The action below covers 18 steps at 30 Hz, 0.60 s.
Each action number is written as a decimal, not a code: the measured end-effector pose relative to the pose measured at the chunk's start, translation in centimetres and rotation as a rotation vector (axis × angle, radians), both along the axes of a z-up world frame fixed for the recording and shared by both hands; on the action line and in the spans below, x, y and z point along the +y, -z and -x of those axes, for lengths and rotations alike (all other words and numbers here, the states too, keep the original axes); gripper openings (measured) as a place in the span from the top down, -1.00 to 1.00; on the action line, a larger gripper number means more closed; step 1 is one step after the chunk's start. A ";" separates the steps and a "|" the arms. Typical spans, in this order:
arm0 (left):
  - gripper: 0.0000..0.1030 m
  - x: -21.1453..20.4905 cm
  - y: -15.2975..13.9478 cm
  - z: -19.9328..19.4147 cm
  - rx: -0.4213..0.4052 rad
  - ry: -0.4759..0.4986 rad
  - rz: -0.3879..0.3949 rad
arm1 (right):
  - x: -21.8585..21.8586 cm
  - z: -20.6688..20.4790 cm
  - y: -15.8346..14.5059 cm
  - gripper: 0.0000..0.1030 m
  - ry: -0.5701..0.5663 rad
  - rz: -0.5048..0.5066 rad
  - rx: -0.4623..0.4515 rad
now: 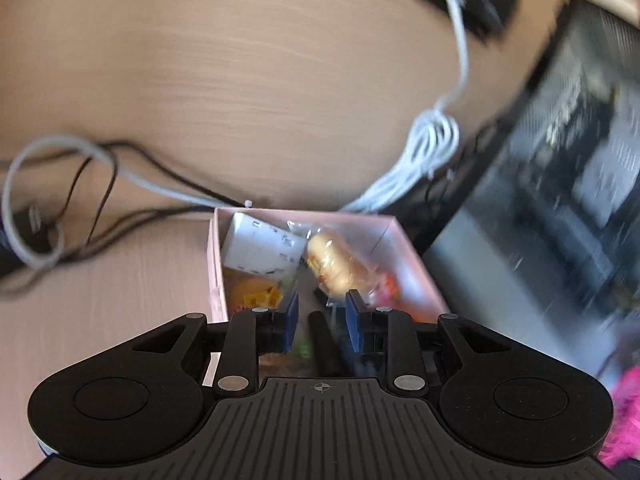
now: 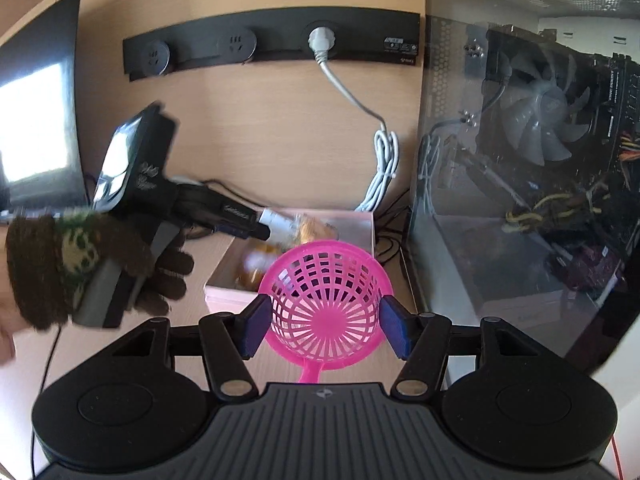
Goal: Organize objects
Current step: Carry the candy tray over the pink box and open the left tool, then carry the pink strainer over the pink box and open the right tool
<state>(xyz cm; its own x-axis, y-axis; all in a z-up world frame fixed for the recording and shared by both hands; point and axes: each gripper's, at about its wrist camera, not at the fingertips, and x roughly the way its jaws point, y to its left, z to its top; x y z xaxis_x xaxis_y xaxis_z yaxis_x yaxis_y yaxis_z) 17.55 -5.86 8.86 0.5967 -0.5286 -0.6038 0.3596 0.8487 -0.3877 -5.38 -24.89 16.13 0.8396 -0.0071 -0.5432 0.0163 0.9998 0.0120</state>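
My right gripper (image 2: 324, 330) has its jaws clamped on one pink mesh basket (image 2: 324, 300), pads against both sides. My left gripper (image 1: 322, 320) hangs jaws apart over one pink box (image 1: 218, 280) directly ahead, holding nothing. The box contains one white carton (image 1: 260, 248) and one wrapped bun (image 1: 338, 262). My gloved left hand (image 2: 80, 264) tilts its gripper downward into the box.

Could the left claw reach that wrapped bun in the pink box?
Probably yes: the left claw is open over the open-topped box, with the bun just ahead and nothing covering it.
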 end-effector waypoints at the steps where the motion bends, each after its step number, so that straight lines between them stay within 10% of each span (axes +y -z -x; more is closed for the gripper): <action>1: 0.45 0.8 -0.2 0.4 -0.005 -0.012 0.011 | -0.4 -0.4 -0.4 -0.15 -0.004 -0.019 -0.003; 10: 0.45 8.4 0.1 7.4 0.021 -0.089 0.005 | -1.5 -10.4 -3.6 -0.16 -0.075 -0.173 -0.014; 18: 0.45 11.9 2.3 12.1 0.109 -0.138 0.051 | 2.6 -23.4 4.5 -0.10 -0.085 -0.036 0.208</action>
